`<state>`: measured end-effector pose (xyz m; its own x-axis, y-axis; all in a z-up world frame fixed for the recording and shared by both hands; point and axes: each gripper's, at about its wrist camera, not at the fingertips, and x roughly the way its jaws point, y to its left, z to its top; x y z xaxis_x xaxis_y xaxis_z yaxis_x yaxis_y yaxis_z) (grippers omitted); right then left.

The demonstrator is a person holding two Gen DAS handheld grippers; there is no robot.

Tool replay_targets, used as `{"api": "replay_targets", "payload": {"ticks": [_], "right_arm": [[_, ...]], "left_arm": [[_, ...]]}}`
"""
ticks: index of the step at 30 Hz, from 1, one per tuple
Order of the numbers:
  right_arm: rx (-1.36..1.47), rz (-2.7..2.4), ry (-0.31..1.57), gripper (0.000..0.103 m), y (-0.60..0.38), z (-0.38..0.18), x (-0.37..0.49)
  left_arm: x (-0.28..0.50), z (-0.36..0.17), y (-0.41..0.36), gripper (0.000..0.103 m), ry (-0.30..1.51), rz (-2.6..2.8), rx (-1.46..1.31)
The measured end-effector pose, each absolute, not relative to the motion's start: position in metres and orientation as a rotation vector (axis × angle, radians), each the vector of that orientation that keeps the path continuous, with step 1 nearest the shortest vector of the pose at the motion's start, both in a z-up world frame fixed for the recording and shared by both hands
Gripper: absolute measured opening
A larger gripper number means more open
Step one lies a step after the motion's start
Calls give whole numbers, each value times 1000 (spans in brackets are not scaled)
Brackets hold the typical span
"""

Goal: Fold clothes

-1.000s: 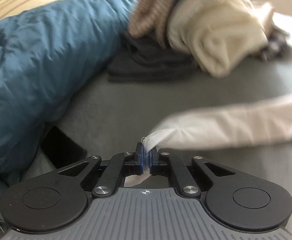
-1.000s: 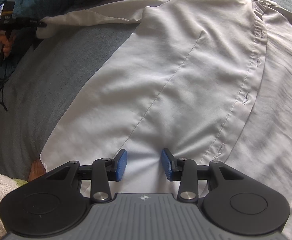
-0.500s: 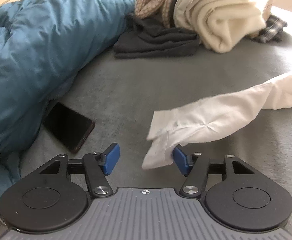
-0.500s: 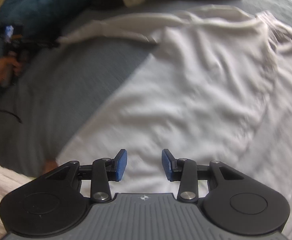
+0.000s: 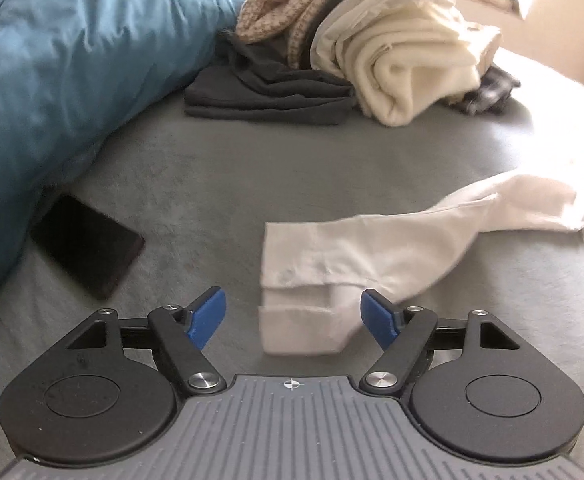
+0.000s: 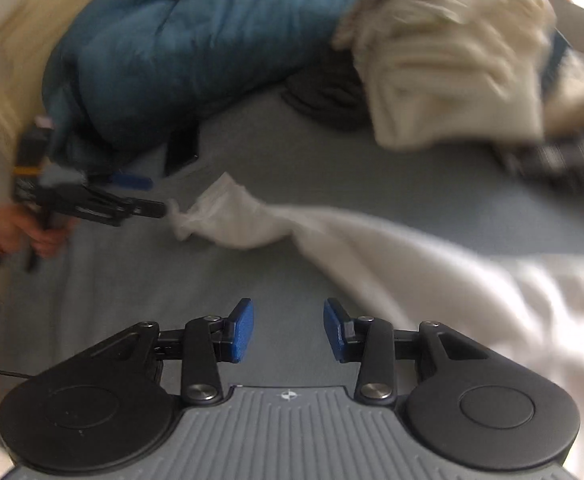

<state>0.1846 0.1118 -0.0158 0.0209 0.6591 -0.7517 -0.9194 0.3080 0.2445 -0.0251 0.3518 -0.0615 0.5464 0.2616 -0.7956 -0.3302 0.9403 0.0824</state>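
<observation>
No legible writing on shirt sleeve (image 5: 355,252), phone (image 5: 86,244).

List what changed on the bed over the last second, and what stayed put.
The left gripper let go of the white shirt's cuff; its fingers are opening, and the sleeve lies flat between them. The right gripper swung off the shirt body toward the sleeve, still open and empty. The phone and clothes pile stayed.

daylight glare upper right, right view motion-blurred
</observation>
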Motion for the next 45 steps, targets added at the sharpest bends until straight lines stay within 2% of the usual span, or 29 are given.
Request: {"api": "replay_targets", "payload": {"ticks": [6, 14, 16, 18, 19, 21, 22, 23, 24, 30, 34, 38, 41, 45], "right_arm": [[-515, 1308, 809, 41, 169, -42, 183], [-552, 1321, 761, 41, 199, -55, 189], [-542, 1328, 781, 40, 201, -59, 191], [-548, 1331, 786, 39, 203, -63, 191], [-552, 1335, 786, 39, 203, -64, 190], [-558, 1343, 788, 37, 203, -65, 188], [-561, 1344, 788, 32, 203, -65, 188], [-565, 1338, 784, 5, 203, -64, 187], [-560, 1333, 780, 5, 202, -62, 187], [-474, 1379, 766, 4, 178, -42, 183], [-512, 1461, 828, 6, 170, -47, 170], [-600, 1490, 922, 8, 174, -65, 158], [-609, 1505, 972, 9, 174, -69, 154], [-510, 1488, 1018, 17, 159, -57, 171]], "left_arm": [[19, -81, 375, 75, 971, 264, -4], [48, -106, 389, 72, 1019, 141, -2], [49, -110, 384, 63, 1010, 121, 8], [49, -113, 379, 46, 1001, 101, 23], [49, -113, 375, 42, 994, 93, 38], [47, -112, 369, 19, 984, 86, 68], [47, -111, 366, 13, 977, 89, 85], [46, -108, 363, 11, 960, 112, 108], [45, -103, 360, 8, 935, 139, 131], [1, -40, 335, 7, 675, 206, 213], [-37, -41, 309, 12, 804, 71, 270], [-66, -74, 292, 36, 1039, -7, 321], [-78, -86, 299, 37, 1120, 18, 277], [-81, -76, 328, 39, 1084, 170, 141]]}}
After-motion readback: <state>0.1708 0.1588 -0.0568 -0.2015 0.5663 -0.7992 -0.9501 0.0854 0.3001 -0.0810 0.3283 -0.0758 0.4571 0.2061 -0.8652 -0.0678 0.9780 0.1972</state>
